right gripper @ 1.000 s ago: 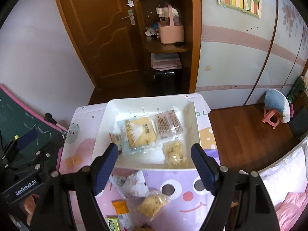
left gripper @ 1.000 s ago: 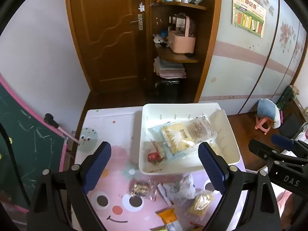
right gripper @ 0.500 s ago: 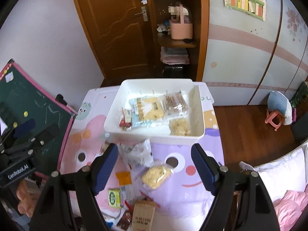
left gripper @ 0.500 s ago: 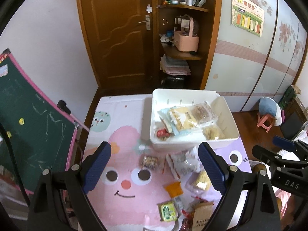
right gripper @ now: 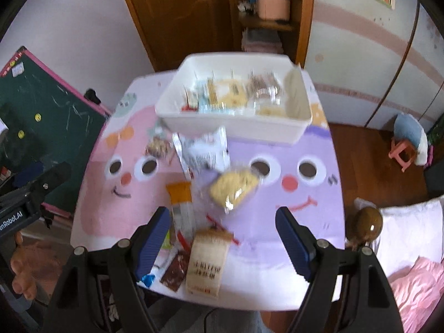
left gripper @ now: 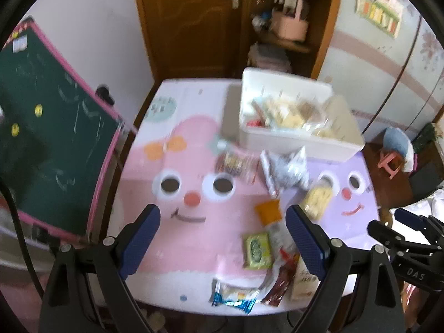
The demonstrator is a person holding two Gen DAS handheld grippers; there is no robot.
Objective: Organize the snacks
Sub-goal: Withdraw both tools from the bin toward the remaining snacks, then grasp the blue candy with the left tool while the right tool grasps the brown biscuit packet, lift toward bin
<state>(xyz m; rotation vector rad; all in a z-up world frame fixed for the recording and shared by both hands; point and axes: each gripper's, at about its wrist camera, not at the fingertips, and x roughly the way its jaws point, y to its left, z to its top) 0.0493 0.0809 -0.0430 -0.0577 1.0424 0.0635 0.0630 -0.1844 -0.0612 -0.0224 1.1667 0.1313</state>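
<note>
Loosely scattered, the snacks lie on the cartoon-printed surface (right gripper: pixel 313 222): a yellow crisp bag (right gripper: pixel 234 190), a silver packet (right gripper: pixel 204 149), an orange-topped sachet (right gripper: pixel 180 194), a beige pouch (right gripper: pixel 206 263), a green packet (left gripper: pixel 257 249) and a blue-ended wrapper (left gripper: pixel 234 297). Beyond them, the white bin (right gripper: pixel 277 133) at the far edge holds several more packets. Both views are blurred. Left claw (left gripper: pixel 223 241) and right claw (right gripper: pixel 222 241) hang above the near edge, jaws spread wide, gripping nothing. A green chalkboard (left gripper: pixel 50 127) leans beside the surface.

Brown door (left gripper: pixel 194 22) w/ corner shelf (left gripper: pixel 288 25) beside – green chalkboard (left gripper: pixel 52 127) left, wood floor (right gripper: pixel 369 161) right.
</note>
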